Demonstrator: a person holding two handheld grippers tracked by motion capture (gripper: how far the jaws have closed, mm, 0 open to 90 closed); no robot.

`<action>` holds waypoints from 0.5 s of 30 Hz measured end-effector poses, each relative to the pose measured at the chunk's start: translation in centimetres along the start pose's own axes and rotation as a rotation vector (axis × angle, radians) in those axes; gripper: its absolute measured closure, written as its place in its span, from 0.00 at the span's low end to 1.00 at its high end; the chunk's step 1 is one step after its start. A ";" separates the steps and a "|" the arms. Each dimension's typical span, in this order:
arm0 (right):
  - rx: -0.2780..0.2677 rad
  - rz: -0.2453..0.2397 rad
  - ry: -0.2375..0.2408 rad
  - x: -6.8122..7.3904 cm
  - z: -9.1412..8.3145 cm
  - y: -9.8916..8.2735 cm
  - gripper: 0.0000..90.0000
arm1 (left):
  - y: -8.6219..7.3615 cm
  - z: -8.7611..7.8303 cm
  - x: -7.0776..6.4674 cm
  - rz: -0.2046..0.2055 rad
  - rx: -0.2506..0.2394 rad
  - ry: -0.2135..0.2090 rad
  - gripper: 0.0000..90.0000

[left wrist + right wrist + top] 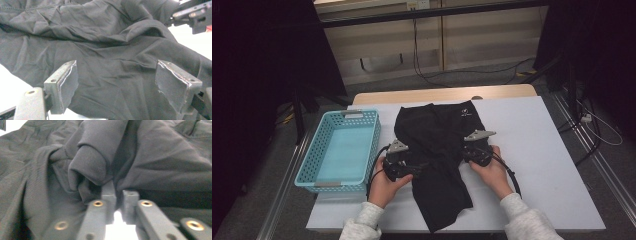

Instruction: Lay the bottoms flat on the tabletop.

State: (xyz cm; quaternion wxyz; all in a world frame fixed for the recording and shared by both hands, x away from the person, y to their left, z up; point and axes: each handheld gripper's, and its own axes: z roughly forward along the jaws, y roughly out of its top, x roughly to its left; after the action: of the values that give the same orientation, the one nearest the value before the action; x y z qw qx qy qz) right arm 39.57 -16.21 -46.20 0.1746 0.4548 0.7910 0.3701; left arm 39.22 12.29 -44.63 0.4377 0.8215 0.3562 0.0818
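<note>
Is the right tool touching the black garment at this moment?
Touching. The right gripper view shows the right tool with its jaws drawn together, the tips pressed into a bunched fold of the black garment.

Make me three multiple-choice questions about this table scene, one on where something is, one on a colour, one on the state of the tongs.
1. Where does the basket sit relative to the black garment?
A. On the person's left side of it
B. On the person's right side of it
C. On top of it

2. What colour is the basket?
A. Red
B. Light blue
C. Yellow

3. How do the jaws of the left tongs stand?
A. Pinched tight on cloth
B. Wide apart over the cloth
C. Closed around the basket rim

Answers:
1. A, since the high view shows the basket at the table's left edge, beside the left hand.
2. B, since its perforated walls are pale turquoise blue.
3. B, since the left gripper view shows both pads far apart with the garment lying beyond them.
</note>
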 end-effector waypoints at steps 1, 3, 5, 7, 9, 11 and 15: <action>0.001 0.008 0.008 -0.1 -0.1 0.0 0.95 | 0.0 0.0 0.0 0.003 0.004 0.002 0.22; -0.001 0.023 0.022 -0.4 -0.6 0.0 0.96 | 0.0 0.0 0.1 -0.001 -0.001 0.000 0.22; -0.004 0.025 0.028 -0.4 -1.2 0.1 0.96 | 0.1 -0.1 0.1 0.002 -0.007 0.005 0.22; -0.011 0.012 0.032 -0.3 -2.0 0.0 0.96 | 0.1 -0.1 -0.1 0.003 -0.006 0.003 0.22; -0.012 0.004 0.036 -0.3 -2.9 -0.2 0.96 | 0.2 0.2 -0.2 0.010 0.001 -0.004 0.22; -0.015 0.001 0.031 -0.3 -3.9 -0.5 0.96 | 0.2 0.5 -0.5 0.010 0.003 -0.010 0.22; -0.057 0.033 0.028 -1.0 -5.7 -0.7 0.96 | 0.4 1.0 -0.8 0.015 0.008 -0.021 0.22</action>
State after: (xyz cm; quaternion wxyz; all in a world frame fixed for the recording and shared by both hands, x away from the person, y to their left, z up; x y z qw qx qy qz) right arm 36.15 -19.72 -43.00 0.1703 0.4575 0.7749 0.4015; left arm 39.31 10.95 -44.80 0.4373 0.8268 0.3457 0.0753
